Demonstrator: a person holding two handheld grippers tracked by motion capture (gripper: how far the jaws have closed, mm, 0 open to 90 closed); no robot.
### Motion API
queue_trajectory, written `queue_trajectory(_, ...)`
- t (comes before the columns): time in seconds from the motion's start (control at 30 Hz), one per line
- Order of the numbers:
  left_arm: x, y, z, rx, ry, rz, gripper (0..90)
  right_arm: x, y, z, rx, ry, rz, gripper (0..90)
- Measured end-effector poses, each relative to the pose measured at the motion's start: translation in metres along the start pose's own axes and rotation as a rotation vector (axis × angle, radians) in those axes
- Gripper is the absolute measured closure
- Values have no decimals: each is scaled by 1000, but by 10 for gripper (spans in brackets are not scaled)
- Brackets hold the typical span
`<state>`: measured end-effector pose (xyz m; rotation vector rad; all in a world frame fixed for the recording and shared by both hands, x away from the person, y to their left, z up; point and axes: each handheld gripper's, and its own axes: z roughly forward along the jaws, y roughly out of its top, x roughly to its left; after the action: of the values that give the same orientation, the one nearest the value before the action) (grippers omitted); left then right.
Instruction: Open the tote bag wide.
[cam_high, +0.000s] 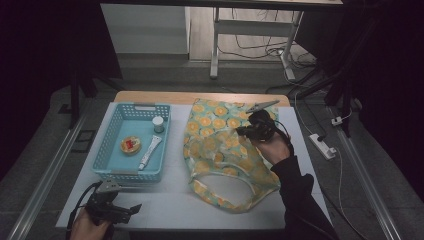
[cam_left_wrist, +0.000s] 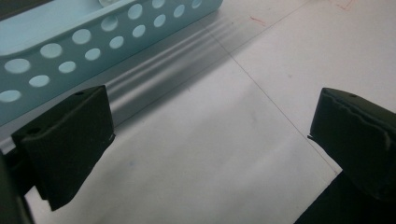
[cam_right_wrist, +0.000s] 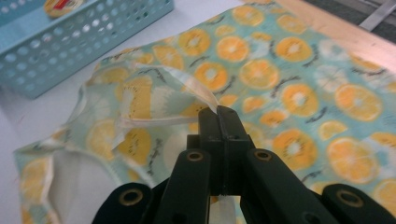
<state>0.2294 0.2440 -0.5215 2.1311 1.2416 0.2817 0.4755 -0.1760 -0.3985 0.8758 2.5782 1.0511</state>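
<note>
Between the right claw's (cam_right_wrist: 218, 116) closed jaws sits the orange-print bag's (cam_right_wrist: 261, 74) pinched, lifted edge.

Both grippers are black; the right gripper (cam_right_wrist: 218, 116) has brass-ringed screw holes. A dark sleeve (cam_high: 300, 200) covers the right forearm. A grey three-cornered plate tops the left gripper (cam_high: 131, 210).

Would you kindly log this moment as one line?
right gripper: shut on bag edge | left gripper: open, over table | basket: untouched

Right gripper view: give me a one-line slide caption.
Right gripper, fingers shut on a strap of the orange-print bag, lifting it off the table beside the blue basket.
</note>
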Motion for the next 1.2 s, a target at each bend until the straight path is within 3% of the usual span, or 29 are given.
queue_trajectory(0.27, 0, 0, 0, 4, 0, -1, 0, -20, 17, 5, 0, -49, 9, 900)
queue_trajectory(0.53, -1, 1, 1, 10, 3, 3, 0, -43, 17, 29, 20, -84, 21, 900)
queue_trajectory(0.8, -1, 1, 1, 16, 3, 6, 0, -52, -5, 68, 81, -99, -7, 900)
queue_trajectory(1.0, -2, 1, 2, 22, 6, 10, 0, -61, -30, 94, 118, -105, 19, 900)
queue_trajectory(1.2, -2, 1, 2, 27, 8, 13, 0, -62, -46, 104, 131, -96, 29, 896)
